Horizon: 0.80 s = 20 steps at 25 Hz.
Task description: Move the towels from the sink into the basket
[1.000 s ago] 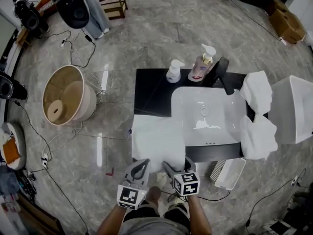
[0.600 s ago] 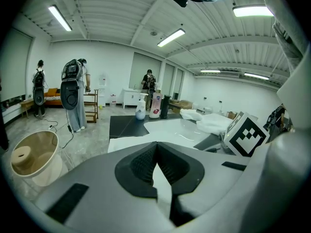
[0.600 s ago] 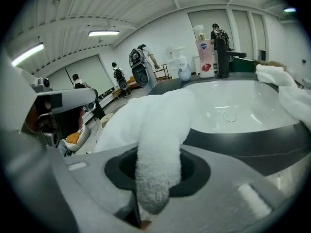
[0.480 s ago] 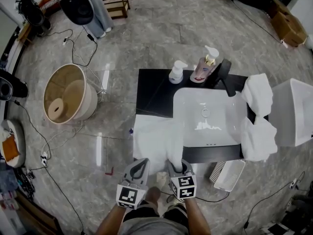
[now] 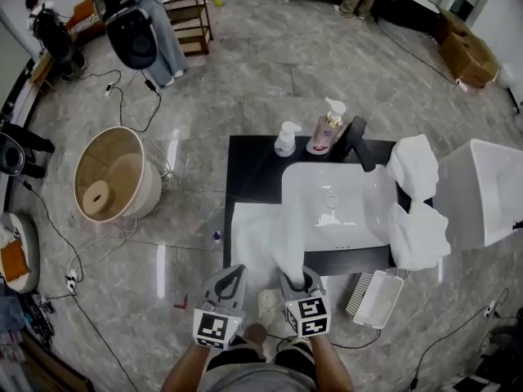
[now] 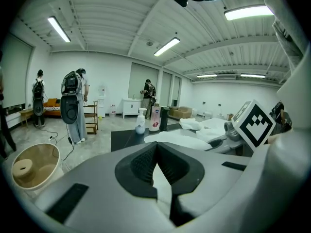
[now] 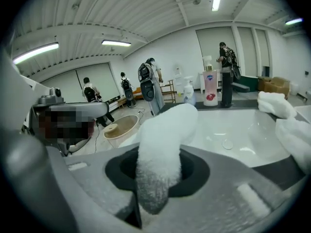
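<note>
Since the right gripper's point(image 5: 301, 278) jaws have just closed on the towel point(image 5: 261, 231) and the left gripper point(image 5: 233, 275) pinches its edge, I reckon the lift toward the basket point(image 5: 149, 190) comes next.

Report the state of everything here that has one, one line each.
towel, lying on the counter, near edge pinched by both grippers.
left gripper, shut on the towel.
right gripper, jaws just closed, shut on a bunched fold of the towel.
two other towels, crumpled at the right rim of the sink.
basket, upright, no towel inside.
pump bottles, upright.
</note>
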{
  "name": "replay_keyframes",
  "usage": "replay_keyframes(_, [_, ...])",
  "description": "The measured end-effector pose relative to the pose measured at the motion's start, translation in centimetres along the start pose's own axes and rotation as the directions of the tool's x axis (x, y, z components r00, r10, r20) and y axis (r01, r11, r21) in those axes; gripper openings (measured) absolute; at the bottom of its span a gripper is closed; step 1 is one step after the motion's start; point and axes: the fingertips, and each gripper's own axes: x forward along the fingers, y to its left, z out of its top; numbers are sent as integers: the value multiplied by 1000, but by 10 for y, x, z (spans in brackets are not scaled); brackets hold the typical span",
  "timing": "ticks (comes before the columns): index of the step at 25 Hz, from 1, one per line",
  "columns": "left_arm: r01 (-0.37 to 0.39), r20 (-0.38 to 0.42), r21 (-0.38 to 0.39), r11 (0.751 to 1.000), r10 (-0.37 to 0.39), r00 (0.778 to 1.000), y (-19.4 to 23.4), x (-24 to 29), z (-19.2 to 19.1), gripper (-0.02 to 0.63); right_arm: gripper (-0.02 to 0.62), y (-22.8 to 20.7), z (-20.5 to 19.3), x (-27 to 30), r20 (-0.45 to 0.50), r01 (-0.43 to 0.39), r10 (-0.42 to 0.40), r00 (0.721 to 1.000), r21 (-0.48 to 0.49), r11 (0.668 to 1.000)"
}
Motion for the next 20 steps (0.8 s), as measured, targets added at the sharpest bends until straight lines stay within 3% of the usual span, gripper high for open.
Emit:
replay_keyframes(10, [48, 128, 81, 996, -59, 990, -19, -14, 68, 8, 107, -5, 71, -64, 173, 84, -80, 982, -18, 996])
replay_keyframes(20, [148, 218, 192, 970, -189, 958, -75, -4, 128, 9, 107, -52, 106, -157, 340, 231, -246, 908, 84, 969])
